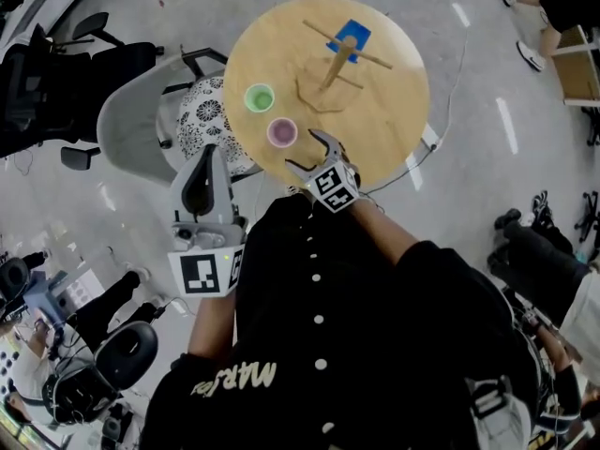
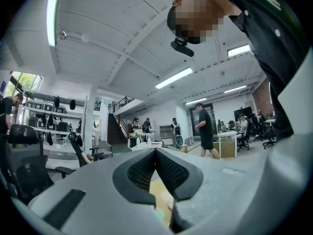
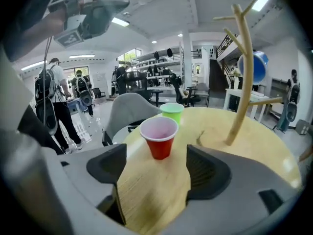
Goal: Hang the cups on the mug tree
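Observation:
A wooden mug tree (image 1: 339, 61) stands on the round wooden table (image 1: 394, 111), with a blue cup (image 1: 349, 39) hanging on a far branch. A green cup (image 1: 259, 97) and a red cup (image 1: 281, 132) stand upright near the table's left edge. My right gripper (image 1: 310, 153) is open over the near edge, just short of the red cup. In the right gripper view the red cup (image 3: 159, 136) stands ahead of the open right gripper (image 3: 156, 166), with the green cup (image 3: 171, 111) behind it and the mug tree (image 3: 243, 77) to the right. My left gripper (image 1: 203, 174) is off the table, shut and empty, its jaws (image 2: 155, 153) tilted up.
A grey chair (image 1: 131, 111) with a patterned cushion (image 1: 202, 112) stands against the table's left side. Black office chairs (image 1: 42, 82) are farther left. Seated people are at the lower left and a person's legs (image 1: 539, 12) at the top right. Cables run on the floor beside the table.

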Tool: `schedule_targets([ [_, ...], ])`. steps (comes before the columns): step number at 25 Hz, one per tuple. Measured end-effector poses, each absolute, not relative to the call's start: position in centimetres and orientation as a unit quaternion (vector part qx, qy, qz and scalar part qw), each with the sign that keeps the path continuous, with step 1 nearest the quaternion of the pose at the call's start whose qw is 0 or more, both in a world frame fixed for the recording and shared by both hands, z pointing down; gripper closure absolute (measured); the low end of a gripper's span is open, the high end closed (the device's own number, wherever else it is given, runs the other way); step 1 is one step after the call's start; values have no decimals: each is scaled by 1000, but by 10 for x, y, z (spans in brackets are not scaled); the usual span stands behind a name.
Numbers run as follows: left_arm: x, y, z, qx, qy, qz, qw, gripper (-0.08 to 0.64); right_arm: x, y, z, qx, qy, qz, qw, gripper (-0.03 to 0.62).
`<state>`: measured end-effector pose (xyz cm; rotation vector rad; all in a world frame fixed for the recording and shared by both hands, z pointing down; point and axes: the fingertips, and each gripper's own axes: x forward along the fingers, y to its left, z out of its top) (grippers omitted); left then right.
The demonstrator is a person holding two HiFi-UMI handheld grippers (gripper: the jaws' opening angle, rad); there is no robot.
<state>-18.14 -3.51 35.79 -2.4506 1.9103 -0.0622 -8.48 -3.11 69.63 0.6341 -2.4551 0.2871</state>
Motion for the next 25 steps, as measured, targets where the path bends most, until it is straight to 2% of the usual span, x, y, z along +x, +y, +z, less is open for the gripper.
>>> schedule_targets([
  [12, -215, -27, 375, -784, 619, -46, 10, 566, -132, -50, 742, 256, -905, 141, 309, 221],
  [16, -216, -28, 376, -789, 610, -59, 29, 567, -138, -55, 748, 270, -901, 143, 308, 259],
  [18, -215, -28, 378, -789, 610, -59, 28, 566, -136, -58, 748, 276, -900, 142, 306, 318],
  [25, -201, -34, 368, -795, 604, -45, 37, 566, -131, -69, 702, 263, -912, 203, 241, 319],
])
